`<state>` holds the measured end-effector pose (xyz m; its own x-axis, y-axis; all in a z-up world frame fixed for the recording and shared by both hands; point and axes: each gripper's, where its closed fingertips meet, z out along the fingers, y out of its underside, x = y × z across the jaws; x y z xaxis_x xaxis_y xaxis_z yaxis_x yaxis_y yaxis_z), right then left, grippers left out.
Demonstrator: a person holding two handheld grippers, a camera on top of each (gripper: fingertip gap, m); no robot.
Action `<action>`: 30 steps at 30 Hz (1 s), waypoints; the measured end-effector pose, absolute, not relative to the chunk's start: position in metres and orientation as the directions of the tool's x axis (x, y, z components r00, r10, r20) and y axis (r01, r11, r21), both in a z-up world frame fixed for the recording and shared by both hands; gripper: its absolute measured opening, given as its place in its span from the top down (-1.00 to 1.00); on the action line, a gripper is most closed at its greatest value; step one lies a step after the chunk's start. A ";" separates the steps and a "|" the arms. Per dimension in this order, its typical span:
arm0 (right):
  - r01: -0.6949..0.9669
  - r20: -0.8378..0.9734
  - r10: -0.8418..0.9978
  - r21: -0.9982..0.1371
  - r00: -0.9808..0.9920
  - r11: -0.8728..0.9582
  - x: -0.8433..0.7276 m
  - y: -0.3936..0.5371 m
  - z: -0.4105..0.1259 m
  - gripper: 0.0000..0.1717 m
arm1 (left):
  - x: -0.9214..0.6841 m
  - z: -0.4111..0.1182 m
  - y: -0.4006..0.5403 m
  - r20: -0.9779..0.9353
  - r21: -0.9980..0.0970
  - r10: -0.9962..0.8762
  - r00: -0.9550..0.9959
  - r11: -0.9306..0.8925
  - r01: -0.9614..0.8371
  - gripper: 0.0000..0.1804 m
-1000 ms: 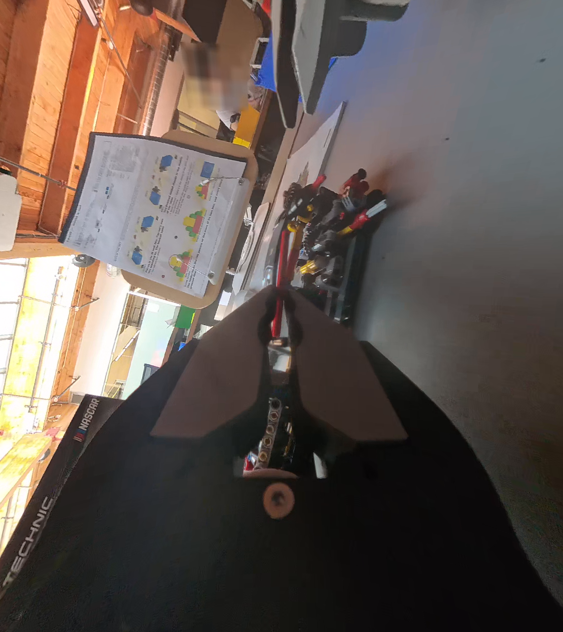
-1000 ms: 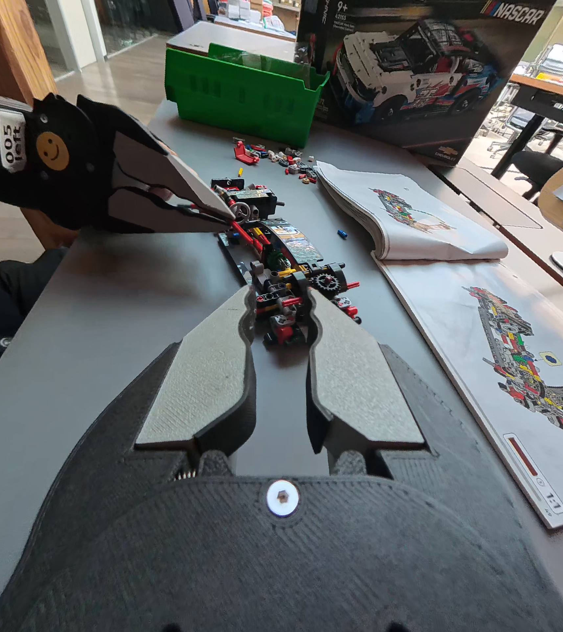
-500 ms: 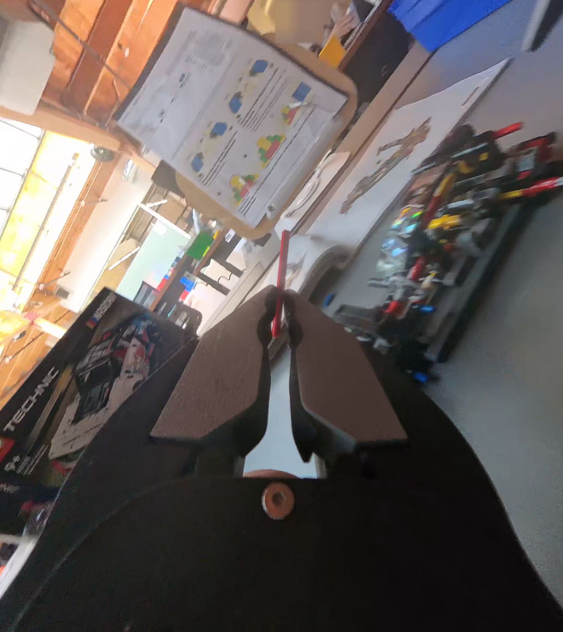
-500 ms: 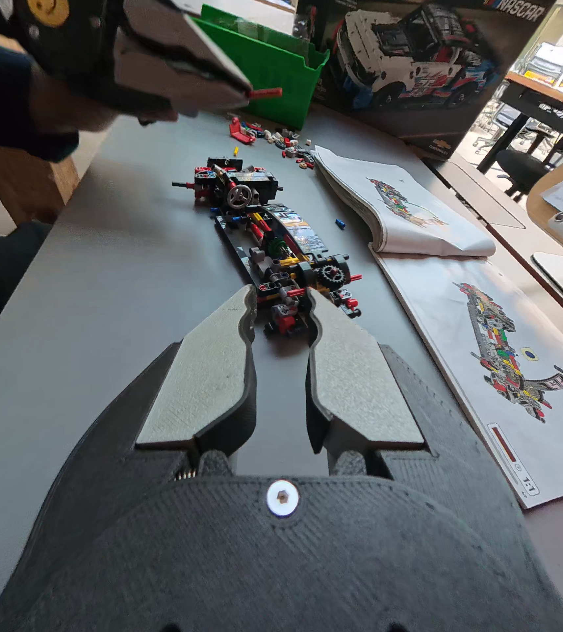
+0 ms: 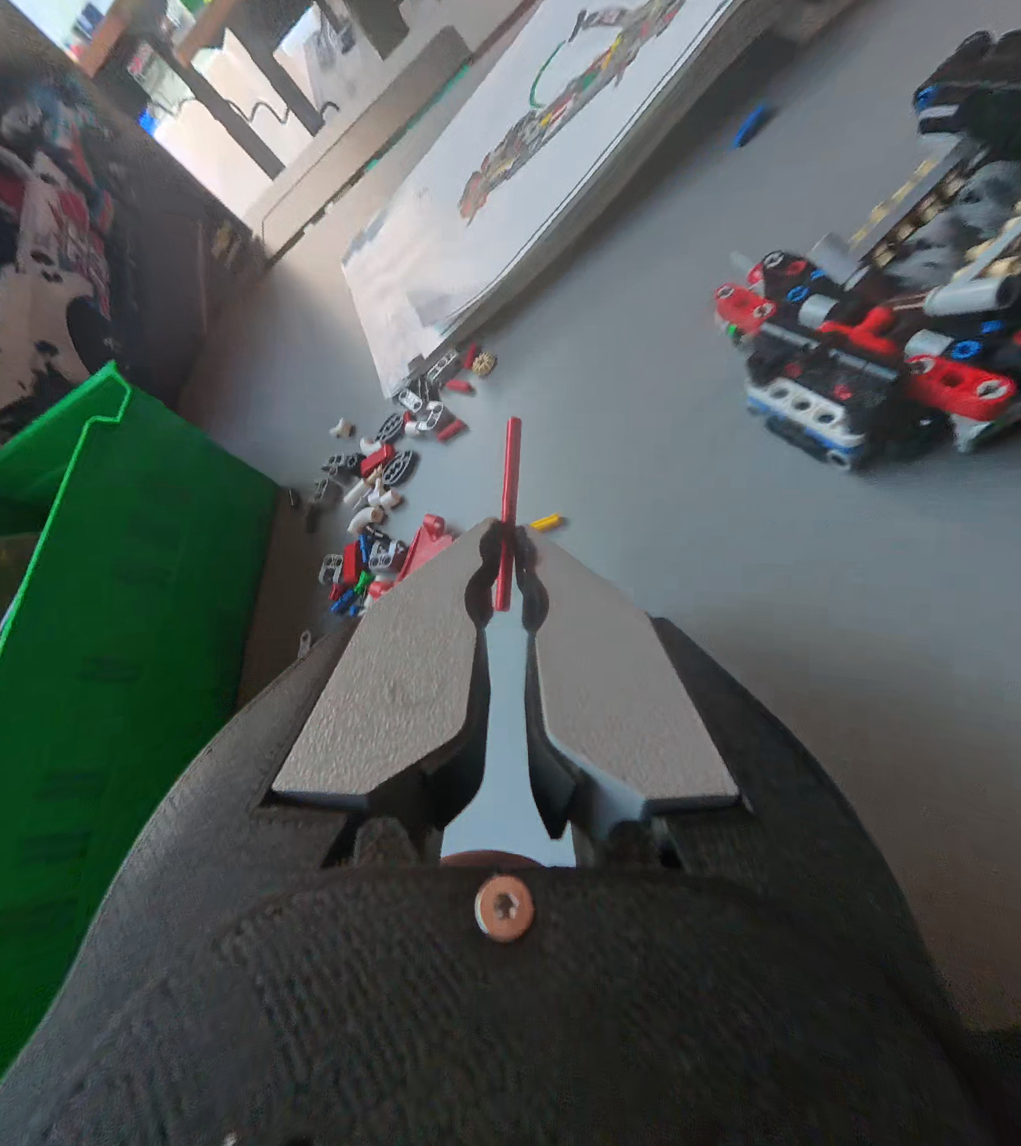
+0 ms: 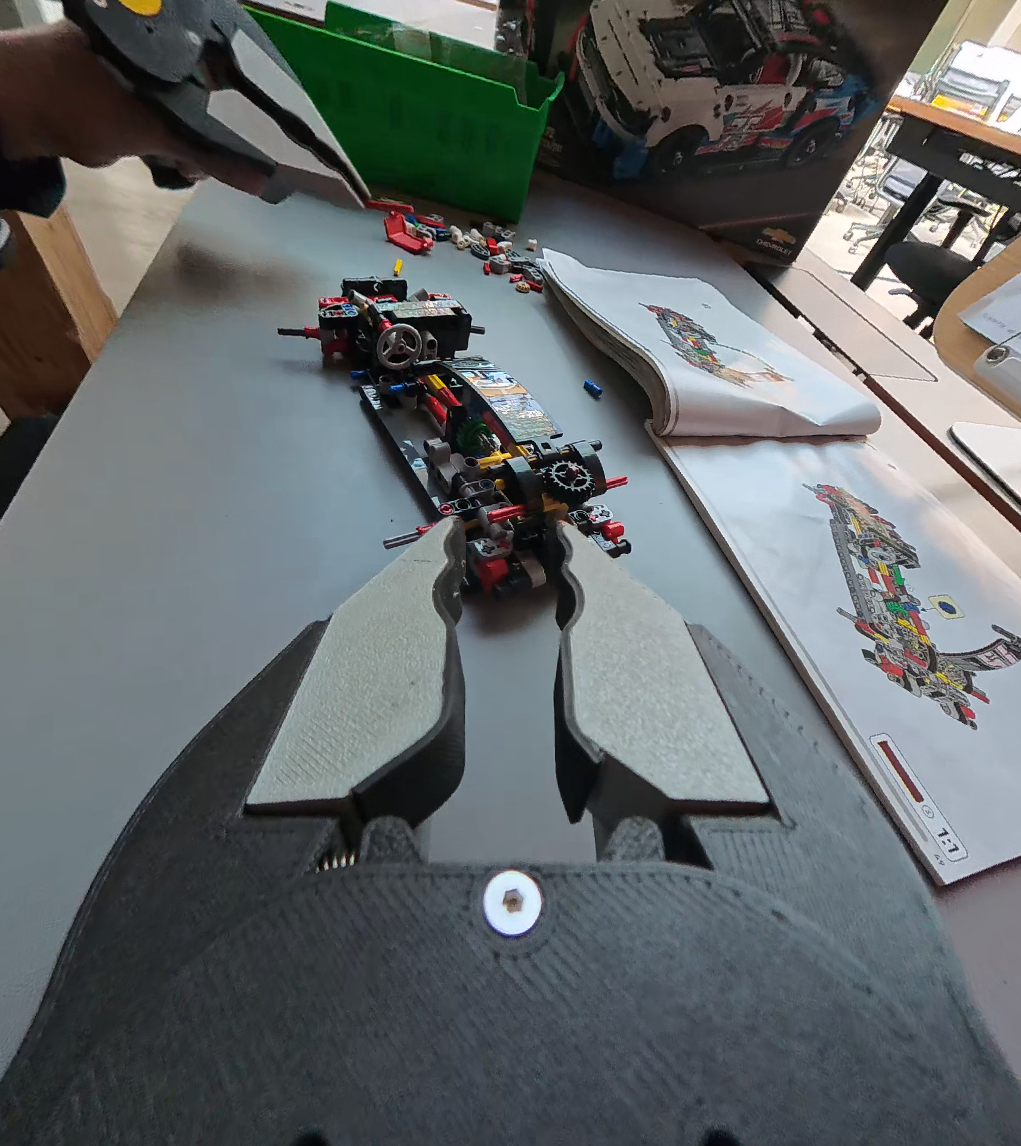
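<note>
My left gripper [image 5: 504, 533] is shut on a thin red axle rod [image 5: 511, 471] that sticks out past its tips. It hangs over the grey table next to a pile of small loose parts [image 5: 377, 471], by a green bin [image 5: 111, 620]. The right wrist view shows this gripper [image 6: 362, 192] at the far left with the rod [image 6: 390, 204] in its tips. My right gripper [image 6: 504, 533] is shut on the near end of a long toy car chassis [image 6: 464, 403] that lies on the table [image 6: 185, 496]. The chassis also shows in the left wrist view [image 5: 904, 347].
An open instruction booklet [image 6: 867, 589] lies to the right of the chassis. A large toy car box [image 6: 712, 93] stands behind the green bin [image 6: 433, 124]. A blue pin [image 6: 592, 388] and a yellow pin [image 5: 545, 521] lie loose. A person's hand holds the left gripper. One gripper's finger ends stand about 35 cm off the other's. The blue pin [image 6: 592, 388] is about equally far from each gripper, around 20 cm. It turns up in the left wrist view [image 5: 747, 128] as well.
My left gripper has drawn the red rod away from the chassis and carried it to the far end, down over the loose parts by the green bin. The right gripper has kept its hold.
</note>
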<state>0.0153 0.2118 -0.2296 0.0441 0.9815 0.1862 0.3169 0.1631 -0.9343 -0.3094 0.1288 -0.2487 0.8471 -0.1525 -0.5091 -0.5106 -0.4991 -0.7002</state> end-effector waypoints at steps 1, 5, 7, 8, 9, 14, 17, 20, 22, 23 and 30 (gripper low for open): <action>0.317 0.188 0.981 -0.934 0.050 0.163 0.015 0.213 -0.230 0.71 | -0.316 -0.252 0.129 -0.488 -0.702 -0.147 0.861 -0.520 -0.487 0.99; 0.320 0.205 0.975 -0.933 0.090 0.167 0.016 0.219 -0.229 0.72 | -0.319 -0.257 0.135 -0.446 -0.717 -0.187 0.876 -0.511 -0.474 0.99; 0.323 0.220 0.968 -0.931 0.119 0.172 0.019 0.225 -0.228 0.73 | -0.321 -0.265 0.136 -0.451 -0.691 -0.227 0.863 -0.523 -0.499 0.99; 0.324 0.226 0.965 -0.930 0.137 0.172 0.020 0.228 -0.228 0.73 | -0.322 -0.269 0.136 -0.452 -0.680 -0.242 0.858 -0.530 -0.507 0.99; 0.326 0.233 0.960 -0.929 0.155 0.173 0.022 0.231 -0.228 0.73 | -0.324 -0.274 0.135 -0.446 -0.674 -0.259 0.857 -0.533 -0.512 0.99; 0.338 0.263 0.928 -0.926 0.265 0.167 0.032 0.252 -0.226 0.72 | -0.342 -0.285 0.133 -0.362 -0.684 -0.232 0.903 -0.592 -0.426 0.96; 0.342 0.270 0.906 -0.927 0.327 0.153 0.038 0.263 -0.225 0.71 | -0.342 -0.278 0.139 -0.346 -0.718 -0.217 0.913 -0.565 -0.407 0.74; 0.364 0.294 0.875 -0.920 0.385 0.148 0.043 0.274 -0.226 0.72 | -0.339 -0.273 0.140 -0.321 -0.749 -0.230 0.919 -0.532 -0.395 0.72; 0.384 0.313 0.853 -0.912 0.418 0.146 0.045 0.280 -0.227 0.72 | -0.338 -0.270 0.141 -0.307 -0.764 -0.231 0.923 -0.519 -0.384 0.68; 0.395 0.322 0.842 -0.907 0.432 0.144 0.046 0.283 -0.228 0.72 | -0.339 -0.268 0.141 -0.302 -0.773 -0.228 0.925 -0.510 -0.378 0.66; 0.431 0.355 0.799 -0.892 0.485 0.135 0.051 0.294 -0.230 0.72 | -0.342 -0.253 0.143 -0.327 -0.821 -0.183 0.927 -0.430 -0.375 0.68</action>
<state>0.0509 0.2944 -0.2301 0.4851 0.7991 0.3552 0.4311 0.1349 -0.8922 -0.3416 0.1430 -0.2529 0.9270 -0.1827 -0.3274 -0.3748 -0.4298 -0.8214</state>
